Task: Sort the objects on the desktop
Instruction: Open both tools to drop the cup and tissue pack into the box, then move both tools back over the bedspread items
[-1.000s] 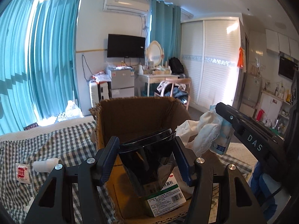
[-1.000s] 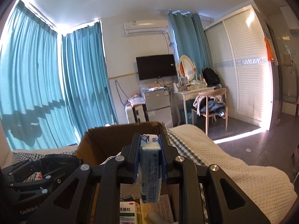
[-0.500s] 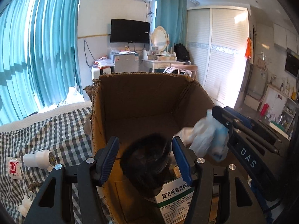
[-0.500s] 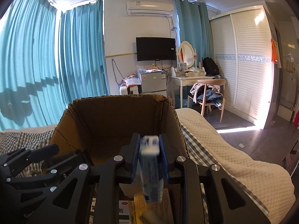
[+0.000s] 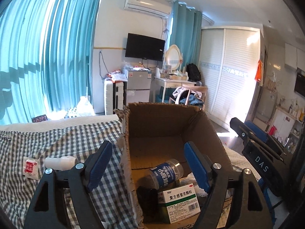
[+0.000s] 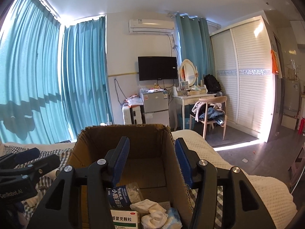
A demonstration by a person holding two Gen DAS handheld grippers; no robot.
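Note:
An open cardboard box [image 5: 162,131] [image 6: 125,135] stands on the checked cloth. Inside lie a blue-labelled swab jar [image 5: 165,173] [image 6: 122,194], a black object [image 5: 146,192], a green-and-white medicine box [image 5: 179,200] [image 6: 124,219], a white crumpled cloth [image 6: 152,211] and a blue tissue pack [image 6: 174,217]. My left gripper [image 5: 145,150] hangs over the box's left wall, jaws opening, nothing between them. My right gripper [image 6: 152,148] hovers over the box, jaws opening too and empty; it shows at the right of the left wrist view [image 5: 257,152].
A white tube [image 5: 59,162] and a red-printed sachet [image 5: 29,167] lie on the checked cloth [image 5: 57,139] left of the box. A white quilted blanket [image 6: 238,181] lies to the right. Curtains, a TV, a small fridge, a dressing table and a chair stand far behind.
The left gripper let go of the black object, which now lies in the box. The right gripper released the tissue pack into the box. Both jaws widened and drew back.

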